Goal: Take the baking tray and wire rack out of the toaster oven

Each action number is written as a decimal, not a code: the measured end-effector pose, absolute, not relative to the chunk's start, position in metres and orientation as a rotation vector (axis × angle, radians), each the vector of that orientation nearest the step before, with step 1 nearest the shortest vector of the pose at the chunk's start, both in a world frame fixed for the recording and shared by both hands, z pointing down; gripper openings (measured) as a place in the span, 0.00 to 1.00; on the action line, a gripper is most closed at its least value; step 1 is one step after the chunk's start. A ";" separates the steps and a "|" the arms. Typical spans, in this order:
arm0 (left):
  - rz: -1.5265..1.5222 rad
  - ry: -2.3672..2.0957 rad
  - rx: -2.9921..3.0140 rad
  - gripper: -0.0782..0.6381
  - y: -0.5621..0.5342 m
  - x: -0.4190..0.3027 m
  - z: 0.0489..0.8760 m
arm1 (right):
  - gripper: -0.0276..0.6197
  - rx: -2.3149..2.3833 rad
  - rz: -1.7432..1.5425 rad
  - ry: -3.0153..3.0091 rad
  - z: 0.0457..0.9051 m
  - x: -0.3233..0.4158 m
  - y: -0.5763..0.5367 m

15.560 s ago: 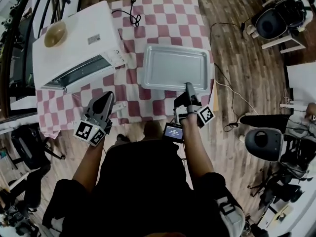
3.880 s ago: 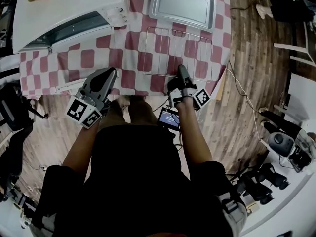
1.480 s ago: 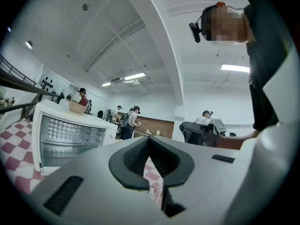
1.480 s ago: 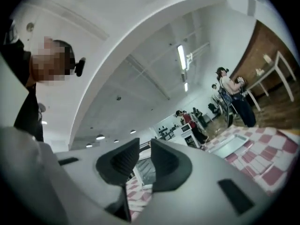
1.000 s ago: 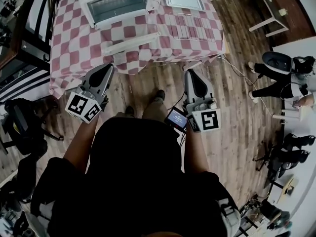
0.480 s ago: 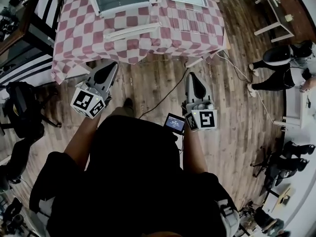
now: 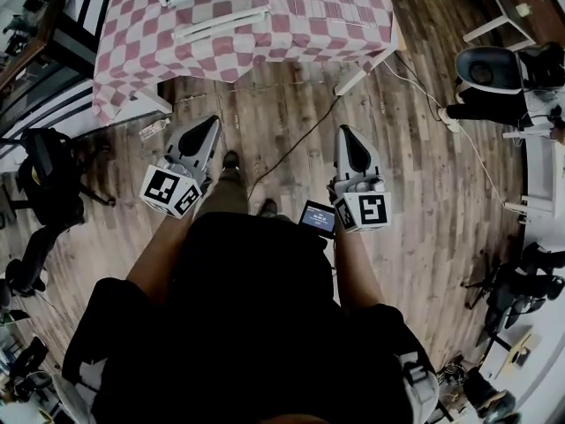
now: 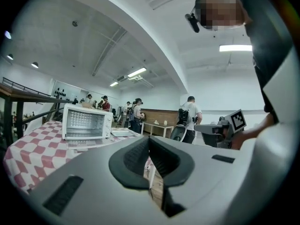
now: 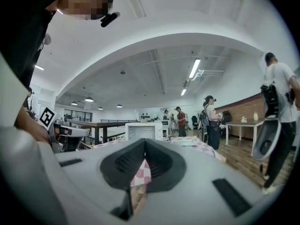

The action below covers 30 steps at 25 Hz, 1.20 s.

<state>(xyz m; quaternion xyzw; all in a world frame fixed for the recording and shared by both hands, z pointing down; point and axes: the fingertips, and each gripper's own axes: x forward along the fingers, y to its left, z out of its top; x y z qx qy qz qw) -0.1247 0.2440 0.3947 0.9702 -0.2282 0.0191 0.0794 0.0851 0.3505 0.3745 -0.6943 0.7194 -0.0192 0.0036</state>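
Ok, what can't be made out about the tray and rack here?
Baking tray: left gripper view, too small to confirm; head view, cut off by the top edge.
Wire rack: too thin and distant in every view.
Toaster oven interior: too small to tell if empty.

Table [image 7: 265, 38] draped well below its edge in a red-and-white checked cloth [image 7: 124, 78]. Stands on a wood-plank floor [image 7: 424, 175], with one pale leg [image 7: 357, 79] showing under the cloth's right corner. Bears a white toaster oven [image 8: 86, 122] toward its left side, door dropped open toward the near edge. Bears a flat baking tray [image 8: 123, 132] just beside the oven's right side. Across the planks, a dark cable [image 7: 296, 144], trailing out from under the table.
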 end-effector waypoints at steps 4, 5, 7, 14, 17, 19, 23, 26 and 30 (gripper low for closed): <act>0.082 -0.805 2.869 0.10 0.269 -0.143 0.400 | 0.05 -2.153 -0.115 2.298 0.396 0.074 0.361; 0.084 -0.831 2.867 0.10 0.274 -0.149 0.400 | 0.05 -2.141 -0.116 2.309 0.397 0.071 0.363; 0.091 -0.878 2.851 0.09 0.282 -0.158 0.403 | 0.05 -2.121 -0.123 2.333 0.399 0.065 0.366; 0.099 -0.951 2.815 0.10 0.296 -0.175 0.410 | 0.05 -2.107 -0.147 2.362 0.404 0.064 0.379; 0.101 -0.957 2.826 0.10 0.293 -0.174 0.409 | 0.05 -2.106 -0.124 2.364 0.399 0.066 0.379; 0.098 -0.967 2.826 0.09 0.292 -0.175 0.408 | 0.05 -2.107 -0.121 2.361 0.399 0.065 0.379; 0.081 -0.982 2.835 0.10 0.290 -0.180 0.404 | 0.05 -2.111 -0.118 2.351 0.400 0.064 0.382; 0.067 -0.979 2.835 0.09 0.288 -0.182 0.401 | 0.05 -2.110 -0.115 2.352 0.402 0.065 0.386; 0.047 -0.979 2.827 0.09 0.289 -0.177 0.398 | 0.05 -2.098 -0.120 2.343 0.402 0.068 0.390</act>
